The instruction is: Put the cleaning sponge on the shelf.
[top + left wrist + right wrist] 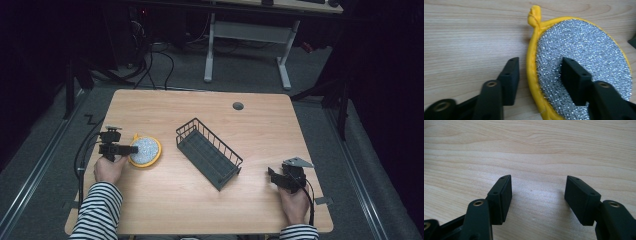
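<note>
Scouring pad (584, 57) — soft, light, flat; yellow-trimmed edge is offering the best hold. Left gripper (540, 75) is straddling that edge w/ jaws unclosed; right gripper (537, 195) is gaping, holding nothing.

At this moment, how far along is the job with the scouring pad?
Early. Done: the left tool straddles the yellow edge of the scouring pad, one jaw on the table, one over the mesh. In hand: gripping it, not yet pinched. Left: lifting it, perhaps into the wire basket. The right tool rests open.

My sleeves (100, 212) are black-and-white striped. Both grippers are black with brass-ringed screw holes; the right gripper (274, 176) carries a grey three-cornered plate (297, 162).
</note>
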A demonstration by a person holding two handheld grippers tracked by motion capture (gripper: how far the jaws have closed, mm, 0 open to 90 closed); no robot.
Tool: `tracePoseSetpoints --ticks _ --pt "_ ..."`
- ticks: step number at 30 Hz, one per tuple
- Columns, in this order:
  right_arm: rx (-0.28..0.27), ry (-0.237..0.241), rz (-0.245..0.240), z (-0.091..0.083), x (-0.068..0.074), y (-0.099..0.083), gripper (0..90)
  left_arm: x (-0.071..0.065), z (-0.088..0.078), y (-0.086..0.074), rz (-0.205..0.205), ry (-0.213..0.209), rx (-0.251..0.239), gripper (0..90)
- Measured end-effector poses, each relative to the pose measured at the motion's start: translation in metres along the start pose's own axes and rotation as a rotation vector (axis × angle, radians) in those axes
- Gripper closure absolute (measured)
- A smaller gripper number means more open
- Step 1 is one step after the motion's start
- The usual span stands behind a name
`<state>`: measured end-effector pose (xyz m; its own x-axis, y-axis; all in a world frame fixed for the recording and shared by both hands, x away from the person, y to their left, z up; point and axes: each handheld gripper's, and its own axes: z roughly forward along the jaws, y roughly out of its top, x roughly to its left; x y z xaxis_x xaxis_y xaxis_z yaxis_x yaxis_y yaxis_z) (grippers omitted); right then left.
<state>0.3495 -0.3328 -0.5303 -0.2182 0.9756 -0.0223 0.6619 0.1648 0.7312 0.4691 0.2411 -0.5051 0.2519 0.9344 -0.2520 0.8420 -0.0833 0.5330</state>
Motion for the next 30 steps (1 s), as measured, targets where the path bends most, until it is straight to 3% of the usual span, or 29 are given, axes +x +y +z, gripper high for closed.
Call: tracePoseSetpoints --ticks 8,15,20,23,30 --pt "0.0 -0.001 0.002 0.0 0.0 0.0 38.8 0.003 0.001 -0.001 -0.017 -0.05 0.0 65.8" --pt "0.001 0.0 0.003 0.0 0.0 0.0 38.7 -0.003 -0.002 -0.001 0.028 -0.049 -0.009 78.2" --pt "0.001 0.0 0.004 0.0 0.0 0.0 38.7 -0.005 -0.004 -0.001 0.041 -0.069 -0.019 81.8" --pt "0.001 0.001 0.002 0.0 0.0 0.0 38.7 -0.009 -0.007 -0.001 0.056 -0.058 -0.017 82.5" --pt "0.001 0.001 0.003 0.0 0.0 0.0 38.7 -0.007 -0.016 -0.001 0.051 -0.083 -0.041 83.2"
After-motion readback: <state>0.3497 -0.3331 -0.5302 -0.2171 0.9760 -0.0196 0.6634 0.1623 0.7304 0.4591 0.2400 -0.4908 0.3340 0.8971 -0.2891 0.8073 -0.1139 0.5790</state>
